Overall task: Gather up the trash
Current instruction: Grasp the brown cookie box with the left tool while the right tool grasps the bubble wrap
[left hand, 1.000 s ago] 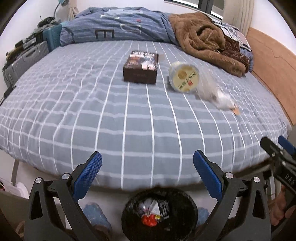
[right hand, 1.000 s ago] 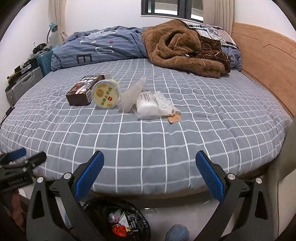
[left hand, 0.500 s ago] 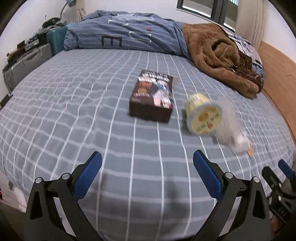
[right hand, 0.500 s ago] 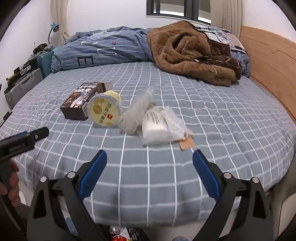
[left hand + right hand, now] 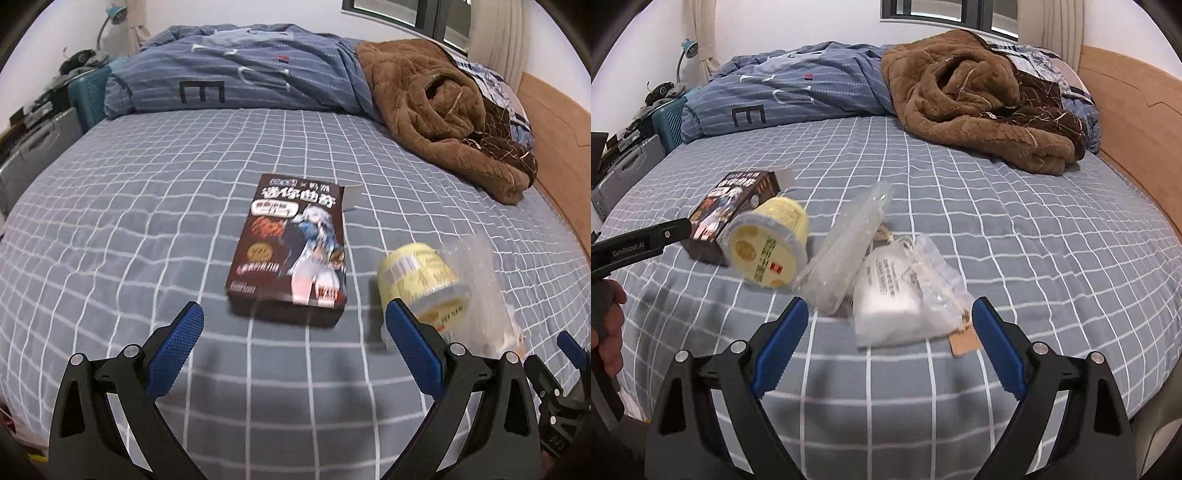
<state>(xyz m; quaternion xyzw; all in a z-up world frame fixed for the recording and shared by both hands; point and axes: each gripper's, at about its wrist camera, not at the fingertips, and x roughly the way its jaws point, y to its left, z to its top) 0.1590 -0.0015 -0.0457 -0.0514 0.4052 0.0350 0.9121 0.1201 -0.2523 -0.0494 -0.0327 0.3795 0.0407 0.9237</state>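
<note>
A dark snack box [image 5: 291, 247] lies flat on the checked bed, just ahead of my open, empty left gripper [image 5: 293, 347]. A yellow cup [image 5: 421, 280] lies on its side to the box's right, beside a clear plastic wrapper [image 5: 480, 280]. In the right wrist view the box [image 5: 735, 210], the cup [image 5: 768, 247], the clear wrapper [image 5: 849, 251] and a white packet in a clear bag [image 5: 901, 299] lie together. My right gripper [image 5: 890, 347] is open and empty, its jaws either side of the packet's near edge.
A brown blanket [image 5: 979, 99] and a blue duvet [image 5: 798, 88] are piled at the bed's far end. A wooden headboard [image 5: 1137, 122] runs along the right. Cases and a teal box [image 5: 88, 96] stand at the left. The left gripper's body [image 5: 639, 243] shows at the left.
Both grippers have moved forward over the bed toward the trash. The black bin below the bed edge has dropped out of view. Nothing has been picked up.
</note>
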